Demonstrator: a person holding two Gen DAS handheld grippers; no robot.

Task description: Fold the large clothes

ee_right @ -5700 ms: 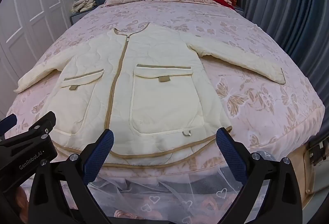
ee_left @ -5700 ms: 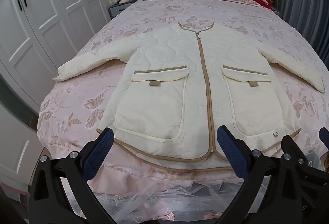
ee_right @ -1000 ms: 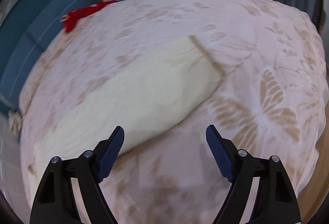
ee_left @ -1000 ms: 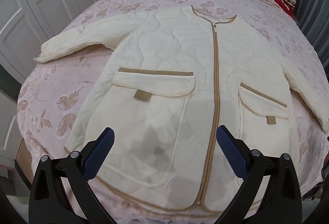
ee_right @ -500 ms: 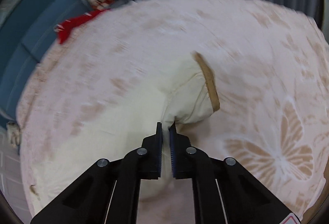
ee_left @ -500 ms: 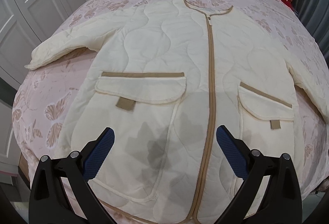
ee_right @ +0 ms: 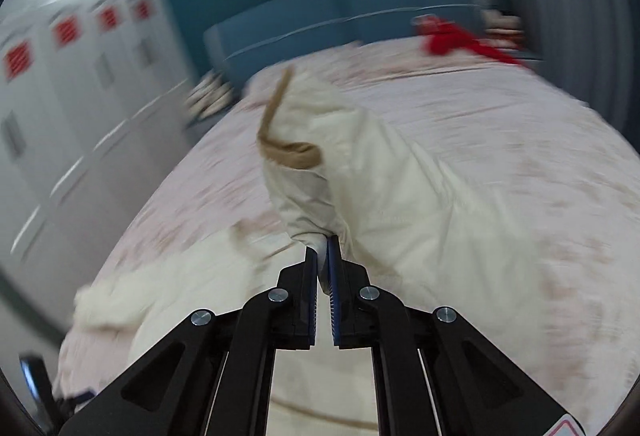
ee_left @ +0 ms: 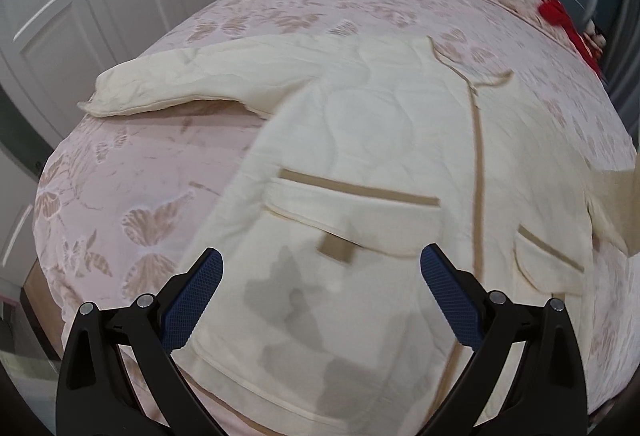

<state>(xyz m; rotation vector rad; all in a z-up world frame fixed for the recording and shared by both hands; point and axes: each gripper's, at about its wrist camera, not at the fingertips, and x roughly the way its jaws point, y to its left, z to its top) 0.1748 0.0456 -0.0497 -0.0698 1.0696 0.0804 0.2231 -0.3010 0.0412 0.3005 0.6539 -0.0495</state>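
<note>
The cream jacket [ee_left: 380, 163] lies face up on the bed [ee_left: 160, 155]. Our right tongs [ee_right: 322, 248] are clamped on its sleeve [ee_right: 320, 175] near the cuff, lifted, we judge, to fold it across the body. Our left tongs [ee_left: 320, 276] hover wide open and empty above the hem. Only the right wrist view shows the pinch; the left shows the other sleeve [ee_left: 180, 83] spread flat.

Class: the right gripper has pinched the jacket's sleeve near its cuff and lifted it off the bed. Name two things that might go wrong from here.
1. The right gripper pinches only a small bunch of the sleeve near its tan cuff; the padded fabric may slip out.
2. The left gripper hovers open above the jacket, holding nothing down, so pulling the sleeve may drag the body askew.
</note>
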